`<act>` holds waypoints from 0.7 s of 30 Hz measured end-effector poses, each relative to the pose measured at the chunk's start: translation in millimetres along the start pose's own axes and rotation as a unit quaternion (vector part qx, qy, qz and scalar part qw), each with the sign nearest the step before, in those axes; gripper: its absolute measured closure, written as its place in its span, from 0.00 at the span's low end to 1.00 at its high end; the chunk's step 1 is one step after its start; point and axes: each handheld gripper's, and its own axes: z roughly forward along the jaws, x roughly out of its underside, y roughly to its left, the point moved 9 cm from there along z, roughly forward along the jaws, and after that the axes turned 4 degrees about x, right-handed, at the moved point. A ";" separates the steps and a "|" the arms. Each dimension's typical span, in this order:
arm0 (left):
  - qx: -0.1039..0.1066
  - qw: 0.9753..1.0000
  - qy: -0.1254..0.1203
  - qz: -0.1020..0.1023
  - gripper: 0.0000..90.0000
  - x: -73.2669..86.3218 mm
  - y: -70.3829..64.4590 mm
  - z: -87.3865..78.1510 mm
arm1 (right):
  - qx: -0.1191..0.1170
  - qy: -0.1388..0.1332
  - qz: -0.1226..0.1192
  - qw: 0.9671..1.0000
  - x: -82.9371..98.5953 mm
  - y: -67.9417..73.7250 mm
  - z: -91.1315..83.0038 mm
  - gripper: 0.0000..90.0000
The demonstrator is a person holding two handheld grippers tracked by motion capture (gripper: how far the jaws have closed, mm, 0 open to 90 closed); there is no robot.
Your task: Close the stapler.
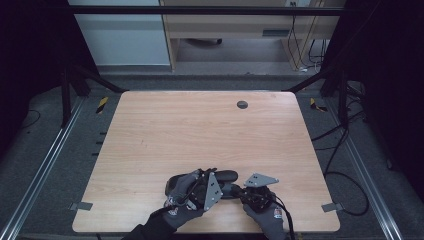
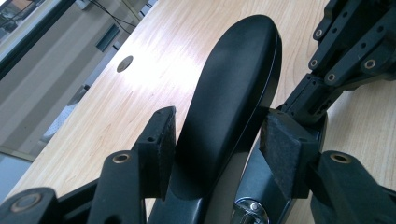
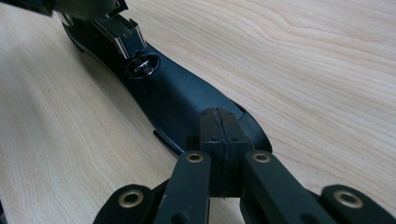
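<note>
We cannot tell what the long black object (image 1: 226,183) is: in the high view both hands cover most of it near the front edge of the worktop (image 1: 200,130), a little right of the middle. In the left gripper view it (image 2: 233,88) shows as a smooth, matte black blade with a rounded tip and a thin seam along one edge, its lower end cut off by the frame, where a shiny metal screw head (image 2: 250,207) sits. In the right gripper view the same object (image 3: 177,93) lies flat on the wood, slim and curved, with a round recess holding a metal part (image 3: 142,66); its far end is lost under a blurred metal clip.

The left tongs (image 2: 217,140) stand apart on either side of the blade, their rough dark pads (image 2: 166,140) just beside it; whether they touch it we cannot tell. The right tongs (image 3: 218,140) are pressed together, pad against pad, at the object's near end, though we cannot make out whether anything is pinched between them.

In the high view the gloved left hand (image 1: 182,200) tilts its gripper, with the grey plate (image 1: 212,190) turned on edge, while the gloved right hand (image 1: 265,212) holds its plate (image 1: 260,180) nearly flat. The worktop is pale, grained wood with a round dark grommet (image 1: 242,104) near the far edge.
</note>
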 end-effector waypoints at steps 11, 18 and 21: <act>0.001 1.000 0.013 0.020 0.51 3.4 -6.6 8.6 | 0.009 -0.004 0.003 1.000 -0.5 -5.8 -4.7 1.00; 0.003 1.000 0.011 0.020 0.50 4.0 -8.3 10.5 | 0.023 -0.007 0.013 1.000 1.0 -16.9 -9.0 1.00; 0.001 1.000 0.009 0.019 0.49 3.9 -8.8 10.7 | 0.026 -0.009 0.013 1.000 0.9 -19.1 -10.1 1.00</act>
